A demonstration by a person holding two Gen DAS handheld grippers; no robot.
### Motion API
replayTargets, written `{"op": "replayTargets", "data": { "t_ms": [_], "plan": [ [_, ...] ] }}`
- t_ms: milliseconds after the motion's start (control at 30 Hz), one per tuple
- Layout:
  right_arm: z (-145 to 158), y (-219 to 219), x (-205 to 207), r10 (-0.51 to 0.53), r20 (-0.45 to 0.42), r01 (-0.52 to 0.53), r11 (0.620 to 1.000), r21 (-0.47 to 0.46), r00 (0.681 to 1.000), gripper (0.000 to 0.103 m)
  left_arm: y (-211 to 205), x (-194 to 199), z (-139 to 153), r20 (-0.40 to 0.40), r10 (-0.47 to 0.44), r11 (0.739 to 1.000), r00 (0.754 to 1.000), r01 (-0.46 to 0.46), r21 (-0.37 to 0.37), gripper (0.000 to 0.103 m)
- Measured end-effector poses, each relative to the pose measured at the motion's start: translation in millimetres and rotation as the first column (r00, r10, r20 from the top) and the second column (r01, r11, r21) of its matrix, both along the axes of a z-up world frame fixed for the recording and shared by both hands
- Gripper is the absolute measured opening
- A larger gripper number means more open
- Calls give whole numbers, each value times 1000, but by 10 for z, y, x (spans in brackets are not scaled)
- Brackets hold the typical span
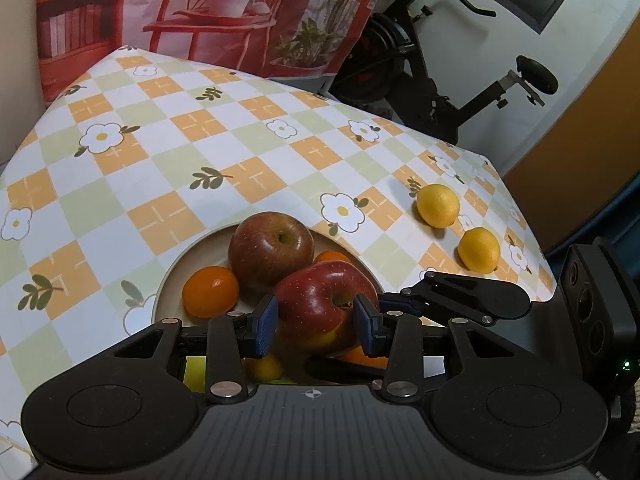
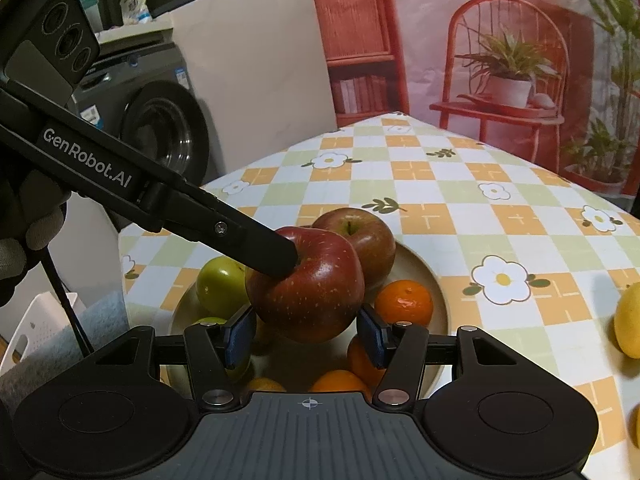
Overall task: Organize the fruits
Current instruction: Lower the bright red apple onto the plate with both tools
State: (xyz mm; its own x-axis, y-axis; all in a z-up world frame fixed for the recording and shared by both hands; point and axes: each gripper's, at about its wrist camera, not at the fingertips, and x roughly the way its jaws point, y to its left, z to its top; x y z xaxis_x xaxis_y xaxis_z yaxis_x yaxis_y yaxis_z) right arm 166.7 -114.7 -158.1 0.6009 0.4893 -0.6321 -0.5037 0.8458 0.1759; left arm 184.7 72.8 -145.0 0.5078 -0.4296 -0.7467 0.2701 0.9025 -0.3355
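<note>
A beige plate (image 1: 188, 258) on the checked tablecloth holds a brownish apple (image 1: 271, 249), a red apple (image 1: 320, 306), oranges (image 1: 210, 291) and green apples (image 2: 220, 286). My left gripper (image 1: 316, 320) is shut on the red apple, its blue pads (image 1: 267, 322) pressed on both sides; in the right wrist view its finger (image 2: 264, 250) lies on that apple (image 2: 308, 292). My right gripper (image 2: 306, 334) is open, its pads on either side of the red apple's lower part with small gaps. Two lemons (image 1: 438, 205) (image 1: 479, 250) lie on the table right of the plate.
The table's right edge runs close behind the lemons. An exercise bike (image 1: 432, 76) stands beyond the table. A washing machine (image 2: 160, 128) and a white basket (image 2: 36, 328) stand left of the table. A printed backdrop (image 2: 500, 60) hangs behind.
</note>
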Motion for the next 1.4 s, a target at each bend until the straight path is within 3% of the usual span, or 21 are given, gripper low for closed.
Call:
{"op": "replayTargets", "data": {
  "t_ms": [667, 1400],
  "plan": [
    [-40, 207, 134, 71, -9, -72, 992, -107, 997, 54, 98, 13, -63, -16, 31, 999, 999, -31, 16, 44],
    [-104, 247, 56, 93, 65, -78, 976, -203, 994, 55, 68, 60, -135, -30, 32, 999, 999, -32, 11, 44]
  ]
}}
